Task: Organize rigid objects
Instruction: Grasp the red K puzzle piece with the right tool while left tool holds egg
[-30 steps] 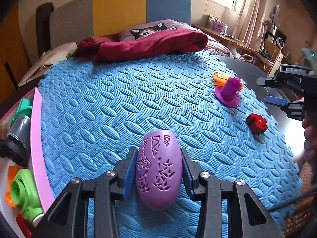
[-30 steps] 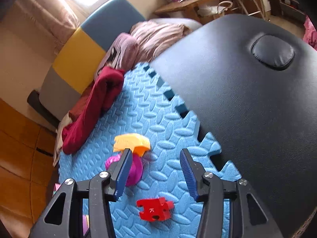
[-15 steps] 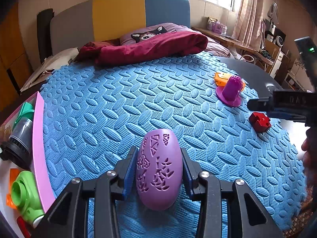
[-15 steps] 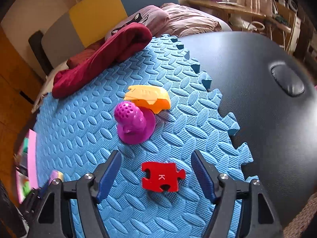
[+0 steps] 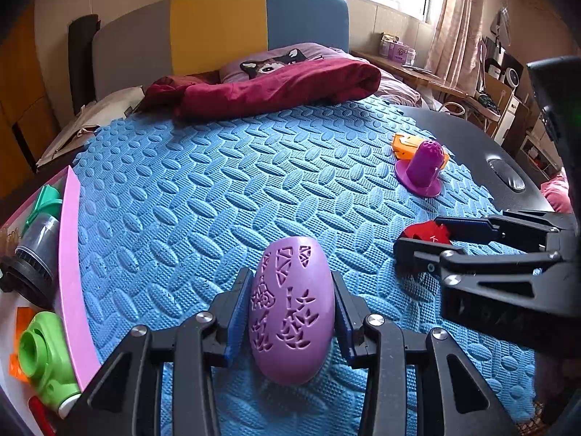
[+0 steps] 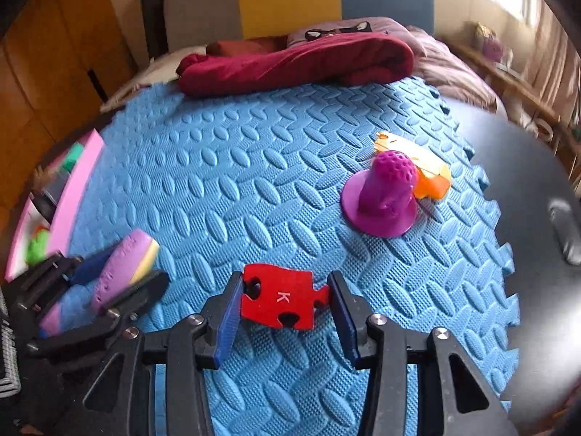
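Blue foam mat (image 5: 203, 196) over bed. Left view: left gripper (image 5: 290, 318) clamped on purple egg shell (image 5: 292, 309), low over mat (tray (image 5: 69, 254) beside, likely destination). Right view: right gripper (image 6: 285, 307) closing around red puzzle piece (image 6: 277, 299), pads at its edges for pickup.

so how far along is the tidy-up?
Done: several toys sit in the pink tray. In hand: left gripper clamps the purple egg shell; right gripper is closing on the red puzzle piece. Left: purple cone and orange piece.
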Available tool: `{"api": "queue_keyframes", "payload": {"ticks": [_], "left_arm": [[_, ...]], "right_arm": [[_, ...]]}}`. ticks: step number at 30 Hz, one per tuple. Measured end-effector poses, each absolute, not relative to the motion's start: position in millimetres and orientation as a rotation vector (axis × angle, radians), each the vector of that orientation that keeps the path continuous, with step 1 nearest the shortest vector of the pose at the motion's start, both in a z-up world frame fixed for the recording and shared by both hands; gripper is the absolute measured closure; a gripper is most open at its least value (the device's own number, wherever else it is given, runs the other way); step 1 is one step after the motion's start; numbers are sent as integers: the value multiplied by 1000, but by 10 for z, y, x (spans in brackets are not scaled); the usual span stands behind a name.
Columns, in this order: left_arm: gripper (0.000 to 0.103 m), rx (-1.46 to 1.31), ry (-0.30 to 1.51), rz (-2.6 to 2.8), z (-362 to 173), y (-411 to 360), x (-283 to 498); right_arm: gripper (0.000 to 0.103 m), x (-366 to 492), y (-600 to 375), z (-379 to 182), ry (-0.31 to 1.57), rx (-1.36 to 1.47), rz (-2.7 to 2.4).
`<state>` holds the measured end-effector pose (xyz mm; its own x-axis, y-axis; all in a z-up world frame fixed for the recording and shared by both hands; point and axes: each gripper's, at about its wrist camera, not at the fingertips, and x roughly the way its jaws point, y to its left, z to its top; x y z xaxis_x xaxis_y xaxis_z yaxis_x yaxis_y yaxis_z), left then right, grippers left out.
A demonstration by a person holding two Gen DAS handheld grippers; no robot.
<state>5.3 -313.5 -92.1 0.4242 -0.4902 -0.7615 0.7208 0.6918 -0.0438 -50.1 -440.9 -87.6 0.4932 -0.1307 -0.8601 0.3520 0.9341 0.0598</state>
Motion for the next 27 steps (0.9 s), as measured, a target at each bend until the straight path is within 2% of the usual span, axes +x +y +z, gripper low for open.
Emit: {"api": "queue_keyframes", "payload": {"ticks": [27], "left_arm": [[62,299,841,-753,-904,-3126,52]], "right_arm": [[56,-499,-4394,-884,984,195,-300]]}}
